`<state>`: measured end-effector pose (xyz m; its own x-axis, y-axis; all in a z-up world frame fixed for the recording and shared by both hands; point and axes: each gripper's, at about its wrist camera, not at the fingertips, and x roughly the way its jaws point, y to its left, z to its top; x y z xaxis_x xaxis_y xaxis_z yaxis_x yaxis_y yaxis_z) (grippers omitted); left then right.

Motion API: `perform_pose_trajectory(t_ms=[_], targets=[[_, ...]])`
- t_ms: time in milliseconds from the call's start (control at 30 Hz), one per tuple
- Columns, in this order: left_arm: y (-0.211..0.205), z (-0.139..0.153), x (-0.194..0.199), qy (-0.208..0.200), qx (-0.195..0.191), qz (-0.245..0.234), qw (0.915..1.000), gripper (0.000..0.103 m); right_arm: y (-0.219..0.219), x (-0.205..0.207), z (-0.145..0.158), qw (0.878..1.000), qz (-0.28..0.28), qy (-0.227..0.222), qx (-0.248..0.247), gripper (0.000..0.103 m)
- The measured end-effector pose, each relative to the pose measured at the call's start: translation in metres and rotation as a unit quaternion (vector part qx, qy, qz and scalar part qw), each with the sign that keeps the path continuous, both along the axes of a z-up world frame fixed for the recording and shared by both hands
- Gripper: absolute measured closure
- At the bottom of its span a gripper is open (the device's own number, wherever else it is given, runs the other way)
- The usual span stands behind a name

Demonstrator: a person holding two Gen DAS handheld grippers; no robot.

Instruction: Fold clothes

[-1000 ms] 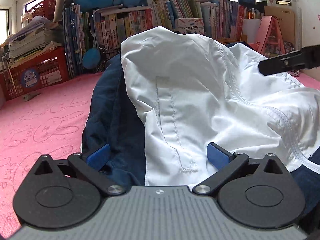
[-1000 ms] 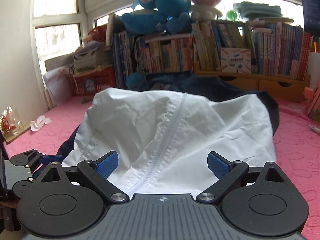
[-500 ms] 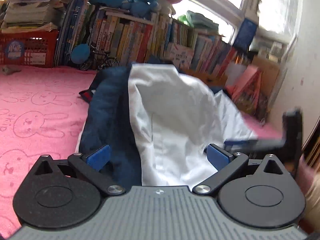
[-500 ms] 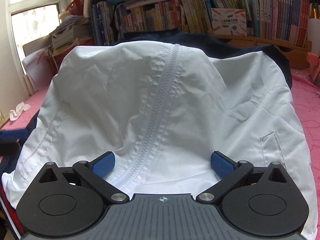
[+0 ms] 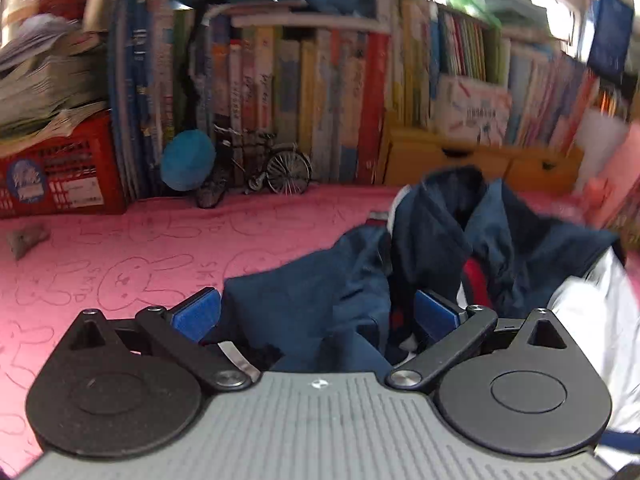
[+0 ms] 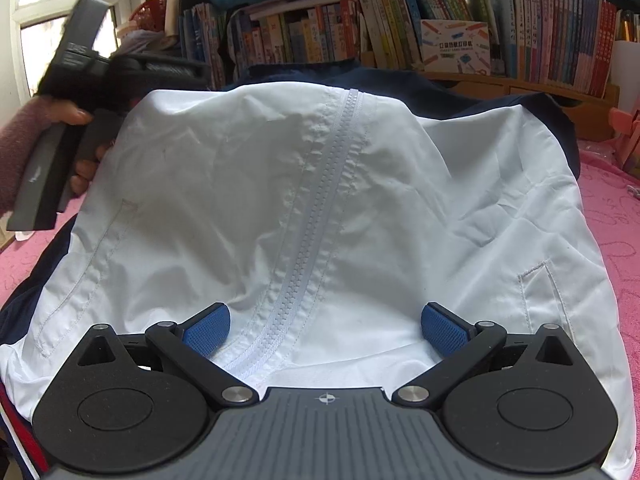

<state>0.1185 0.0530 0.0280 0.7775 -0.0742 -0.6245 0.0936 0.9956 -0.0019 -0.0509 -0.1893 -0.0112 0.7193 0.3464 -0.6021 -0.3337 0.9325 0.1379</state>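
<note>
A navy jacket with a white lining lies bunched on the pink mat (image 5: pixel 132 248). In the left wrist view its crumpled navy cloth (image 5: pixel 320 292) runs between the blue pads of my open left gripper (image 5: pixel 316 314), with a red trim (image 5: pixel 474 280) just beyond. The right wrist view is filled by the white lining (image 6: pixel 400 200) and its zipper (image 6: pixel 320 220). My right gripper (image 6: pixel 325 332) is open low over the lining's near hem, the zipper passing between its fingers. A hand (image 6: pixel 86 160) in a pink sleeve holds the left gripper's handle (image 6: pixel 52 160) at the jacket's left edge.
Packed bookshelves (image 5: pixel 320 80) line the back, with a red crate (image 5: pixel 60 168) of papers at the left. A model bicycle (image 5: pixel 256 172) and a blue plush ball (image 5: pixel 188 160) stand before the books. Wooden drawers (image 6: pixel 520 88) sit behind the jacket.
My left gripper has swung off the white lining to the jacket's navy side, still open. My right gripper has dropped closer to the lining's hem; the lining lies lower and flatter.
</note>
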Motion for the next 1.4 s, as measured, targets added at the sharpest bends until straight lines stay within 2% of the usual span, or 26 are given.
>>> perform_pose_trajectory(t_ms=[33,67,100,133,200,233,300,333,367,433,500,600,700,800,867,933,967,1033,1133,1233,1333,1400], targets=[[-0.013,-0.01,0.005,0.016,0.033,-0.004,0.9993,0.004,-0.001,0.0,0.0,1.0,-0.001,0.0,0.003,0.0],[-0.023,-0.02,0.007,0.023,0.053,-0.005,0.9983,0.012,-0.002,0.0,0.0,1.0,-0.001,0.0,0.006,0.0],[-0.026,-0.027,0.006,0.022,0.057,-0.001,0.9982,0.024,-0.003,0.0,0.0,1.0,-0.002,-0.001,0.009,0.0],[-0.027,-0.03,0.004,0.02,0.049,0.003,0.9986,0.031,-0.004,0.0,0.001,1.0,-0.003,-0.001,0.011,0.0],[-0.025,-0.027,-0.002,0.012,0.027,0.0,0.9996,0.058,-0.006,0.0,0.001,1.0,-0.004,-0.001,0.018,0.0],[-0.024,-0.024,-0.006,0.005,0.017,-0.003,0.9998,0.065,-0.007,0.0,0.001,1.0,-0.004,-0.001,0.021,0.0],[-0.015,-0.007,-0.007,-0.021,0.01,0.007,0.9997,0.085,-0.007,0.0,0.0,1.0,-0.004,0.0,0.027,0.0],[-0.009,0.003,-0.007,-0.037,0.005,0.019,0.9991,0.089,-0.008,0.0,0.0,1.0,-0.005,0.0,0.029,0.0],[0.001,0.015,-0.003,-0.049,-0.012,0.043,0.9978,0.09,-0.008,0.0,-0.001,1.0,-0.005,0.0,0.031,0.0],[0.024,0.034,0.001,-0.056,-0.074,0.085,0.992,0.092,-0.009,0.001,-0.001,0.999,-0.008,0.0,0.034,0.0],[0.034,0.044,-0.004,-0.072,-0.095,0.098,0.988,0.092,-0.008,0.001,-0.002,0.999,-0.011,-0.002,0.037,0.0],[0.023,0.051,-0.037,-0.126,-0.069,0.08,0.9863,0.093,-0.008,0.001,-0.004,0.999,-0.013,-0.002,0.04,0.0],[0.015,0.05,-0.088,-0.164,-0.084,0.03,0.9825,0.093,-0.009,0.001,-0.005,0.999,-0.016,-0.002,0.043,0.0],[0.007,0.036,-0.12,-0.117,-0.091,-0.084,0.9855,0.091,-0.014,-0.001,-0.004,0.998,-0.023,-0.008,0.057,0.0],[-0.01,0.013,-0.137,-0.068,-0.067,-0.138,0.9857,0.088,-0.017,-0.002,-0.004,0.997,-0.027,-0.012,0.066,0.0],[-0.027,-0.012,-0.147,-0.038,-0.024,-0.16,0.9861,0.087,-0.02,-0.004,-0.004,0.997,-0.032,-0.015,0.075,0.0],[-0.031,-0.026,-0.15,-0.027,-0.012,-0.164,0.986,0.087,-0.022,-0.004,-0.004,0.996,-0.034,-0.017,0.08,0.0],[-0.035,-0.046,-0.154,-0.015,-0.015,-0.154,0.9878,0.086,-0.03,-0.007,-0.004,0.993,-0.042,-0.026,0.106,0.0],[-0.034,-0.066,-0.158,-0.038,-0.024,-0.143,0.9887,0.083,-0.046,-0.003,0.011,0.985,-0.059,-0.035,0.16,0.0],[-0.034,-0.064,-0.165,-0.043,-0.022,-0.137,0.9894,0.081,-0.058,0.005,0.033,0.976,-0.073,-0.042,0.202,0.0],[-0.037,-0.064,-0.166,-0.045,-0.024,-0.133,0.9898,0.081,-0.035,0.033,0.066,0.982,-0.053,-0.067,0.168,0.0],[-0.036,-0.064,-0.167,-0.044,-0.031,-0.131,0.9899,0.08,-0.015,0.064,0.073,0.984,-0.033,-0.053,0.165,0.0]])
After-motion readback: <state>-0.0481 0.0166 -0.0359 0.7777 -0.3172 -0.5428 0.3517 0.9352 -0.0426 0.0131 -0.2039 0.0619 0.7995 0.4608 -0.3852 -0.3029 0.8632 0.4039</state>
